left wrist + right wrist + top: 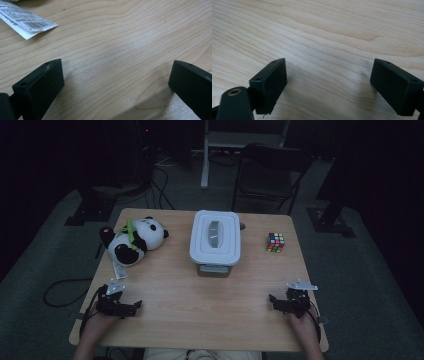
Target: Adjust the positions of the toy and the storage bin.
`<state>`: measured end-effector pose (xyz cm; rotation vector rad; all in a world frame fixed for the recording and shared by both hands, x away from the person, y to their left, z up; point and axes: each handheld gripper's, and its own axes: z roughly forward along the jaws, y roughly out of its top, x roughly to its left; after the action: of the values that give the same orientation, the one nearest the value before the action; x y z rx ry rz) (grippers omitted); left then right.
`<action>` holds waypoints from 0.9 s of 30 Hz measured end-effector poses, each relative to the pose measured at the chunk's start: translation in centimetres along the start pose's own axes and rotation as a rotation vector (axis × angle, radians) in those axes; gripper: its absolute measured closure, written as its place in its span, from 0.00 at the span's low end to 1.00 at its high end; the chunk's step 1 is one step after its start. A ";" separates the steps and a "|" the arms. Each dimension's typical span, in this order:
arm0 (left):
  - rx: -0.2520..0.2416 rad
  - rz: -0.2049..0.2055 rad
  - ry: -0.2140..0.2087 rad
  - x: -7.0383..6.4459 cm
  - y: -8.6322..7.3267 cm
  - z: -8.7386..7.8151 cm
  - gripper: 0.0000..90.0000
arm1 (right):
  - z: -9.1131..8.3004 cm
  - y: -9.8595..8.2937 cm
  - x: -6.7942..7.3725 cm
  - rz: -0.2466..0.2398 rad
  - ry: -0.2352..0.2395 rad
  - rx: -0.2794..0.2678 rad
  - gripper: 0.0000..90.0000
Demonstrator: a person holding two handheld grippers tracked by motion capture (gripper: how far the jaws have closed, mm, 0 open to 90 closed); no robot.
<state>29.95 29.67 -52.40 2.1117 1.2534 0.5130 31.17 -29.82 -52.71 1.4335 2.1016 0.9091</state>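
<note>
Left gripper rests low on the near-left of the wooden worktop, fingers spread wide with only bare wood between them, holding nothing. Right gripper sits at the near-right, fingers also wide apart and holding nothing. Both hands come in from the bottom edge. A white paper tag with a barcode lies on the wood ahead of the left gripper; in the high view it trails from the panda plush, which lies on its side at the far-left, the thing nearest that gripper. White lidded storage box stands mid-worktop toward the far edge, lid on with a grey handle on top; contents hidden. Colour cube sits to the far-right, well apart from the box and both grippers.
</note>
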 end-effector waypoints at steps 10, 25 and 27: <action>0.018 -0.003 -0.021 -0.5 1.2 0.8 0.01 | 0.1 0.5 0.4 -0.027 0.004 0.017 0.14; 0.000 0.037 -0.061 -2.4 5.8 3.4 0.01 | 2.0 3.9 0.9 -0.036 0.032 -0.047 0.14; -0.004 0.045 -0.065 -2.7 6.3 3.9 0.01 | 2.5 4.5 1.0 -0.037 0.039 -0.051 0.15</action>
<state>35.03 23.83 -50.95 2.1397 1.1703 0.4620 35.34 -27.10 -51.18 1.3570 2.1103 0.9767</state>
